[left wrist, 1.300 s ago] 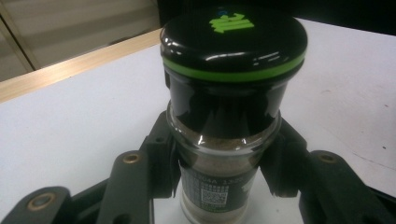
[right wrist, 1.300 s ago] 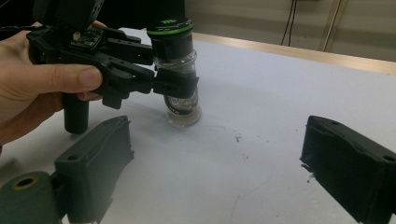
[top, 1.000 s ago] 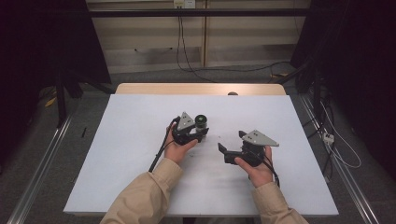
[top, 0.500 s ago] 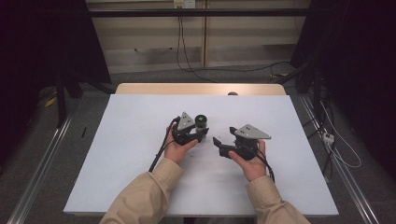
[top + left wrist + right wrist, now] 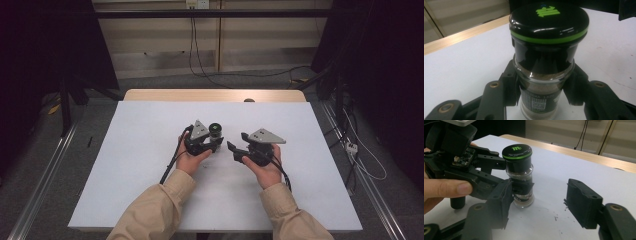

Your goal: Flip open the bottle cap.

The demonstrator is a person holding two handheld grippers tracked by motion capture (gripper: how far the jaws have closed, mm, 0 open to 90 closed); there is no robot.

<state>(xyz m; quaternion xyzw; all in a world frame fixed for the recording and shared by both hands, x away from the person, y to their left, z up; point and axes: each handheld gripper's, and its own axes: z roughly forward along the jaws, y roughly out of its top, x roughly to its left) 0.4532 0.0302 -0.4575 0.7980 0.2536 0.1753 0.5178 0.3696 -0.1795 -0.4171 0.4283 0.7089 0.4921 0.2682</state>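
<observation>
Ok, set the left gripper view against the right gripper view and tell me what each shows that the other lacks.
The left gripper view alone shows the small code label low on the glass.

The right gripper view alone shows the open right tongs, the person's thumb on the left gripper's body, and the bottle's base on the table.

Both show the spice bottle, its black lid with green ring and logo, brown powder inside, and the left tongs shut on the bottle's glass body.

Glass spice jar [image 5: 545, 72], black cap with green ring and logo, brownish powder inside. Upright on white desk [image 5: 150, 190] near centre. Clamped at its neck by left claw [image 5: 541, 90].
</observation>
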